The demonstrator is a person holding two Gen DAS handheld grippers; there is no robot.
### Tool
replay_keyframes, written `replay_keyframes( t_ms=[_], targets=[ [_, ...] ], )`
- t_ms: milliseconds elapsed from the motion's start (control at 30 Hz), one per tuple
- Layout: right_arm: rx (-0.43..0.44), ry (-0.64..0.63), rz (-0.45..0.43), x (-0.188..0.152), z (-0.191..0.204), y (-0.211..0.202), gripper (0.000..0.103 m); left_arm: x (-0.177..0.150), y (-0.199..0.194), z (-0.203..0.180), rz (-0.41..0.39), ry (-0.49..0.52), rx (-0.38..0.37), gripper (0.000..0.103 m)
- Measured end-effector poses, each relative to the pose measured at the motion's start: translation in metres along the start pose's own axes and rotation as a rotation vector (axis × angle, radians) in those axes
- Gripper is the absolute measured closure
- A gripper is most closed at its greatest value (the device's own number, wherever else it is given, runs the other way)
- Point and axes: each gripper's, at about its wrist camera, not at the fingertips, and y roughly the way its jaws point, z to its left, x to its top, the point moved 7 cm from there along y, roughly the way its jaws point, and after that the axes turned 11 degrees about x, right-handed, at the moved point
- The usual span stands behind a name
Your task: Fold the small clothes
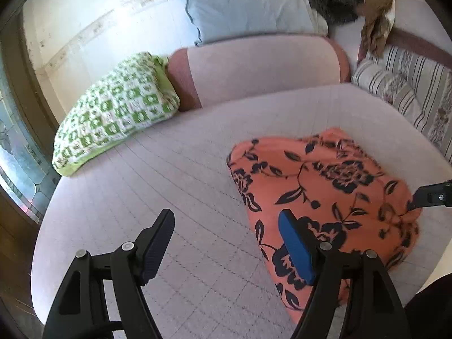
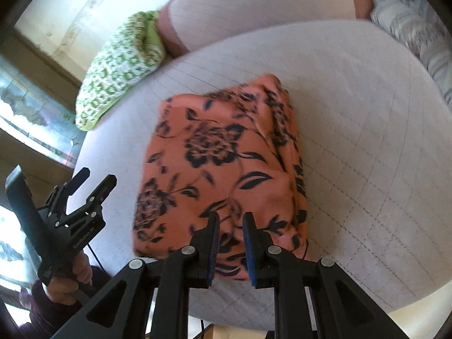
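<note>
**Folded floral garment on the quilted seat, both grippers clear of it**

An orange garment [image 2: 223, 169] printed with dark navy flowers lies folded into a rough rectangle on a pale pink quilted seat cushion [image 2: 367, 147]. Its right-hand edge, as the right wrist view shows it, is bunched into soft lengthwise folds; the rest of the top layer lies fairly flat.

The right gripper [image 2: 231, 223] hangs over the near edge of the garment. Its jaws are nearly closed, with only a narrow gap between the blue pads, and no fabric is caught between them. Whether the tips touch the cloth cannot be told.

The left gripper [image 1: 226, 226] has its jaws spread wide and released, with nothing between them. In its own view the left finger sits over bare cushion and the right finger, with its blue pad, over the garment's near-left part. The right wrist view shows it off to the garment's left, held by a hand [image 2: 70, 279] in a dark sleeve.

At the far left of the cushion rests a green-and-white patterned pillow [image 1: 118, 110], against a pink bolster [image 1: 262, 67]. A light blue pillow [image 1: 245, 5] lies behind the bolster, and a striped floral cushion [image 1: 418, 90] lines the right side.
</note>
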Motion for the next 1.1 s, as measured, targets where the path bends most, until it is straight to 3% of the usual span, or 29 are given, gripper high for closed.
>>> replay_keyframes(
  t_ms=[167,400,800,1100],
  targets=[
    [-0.036,-0.076,-0.108,0.003,0.035,-0.026,0.083,0.002,-0.028,0.010,-0.035,-0.041,-0.013,0.027],
    [-0.027,-0.093,-0.158,-0.005,0.058,-0.037,0.083,0.001,-0.052,0.018,-0.058,-0.068,-0.014,0.026],
    [-0.038,-0.064,-0.184,-0.022,0.057,-0.042,0.083,-0.011,-0.058,0.018,-0.035,-0.084,-0.025,0.025],
    [-0.034,-0.024,-0.178,-0.008,0.029,-0.040,0.083,-0.018,-0.028,0.006,0.019,-0.063,-0.027,0.023]
  ],
)
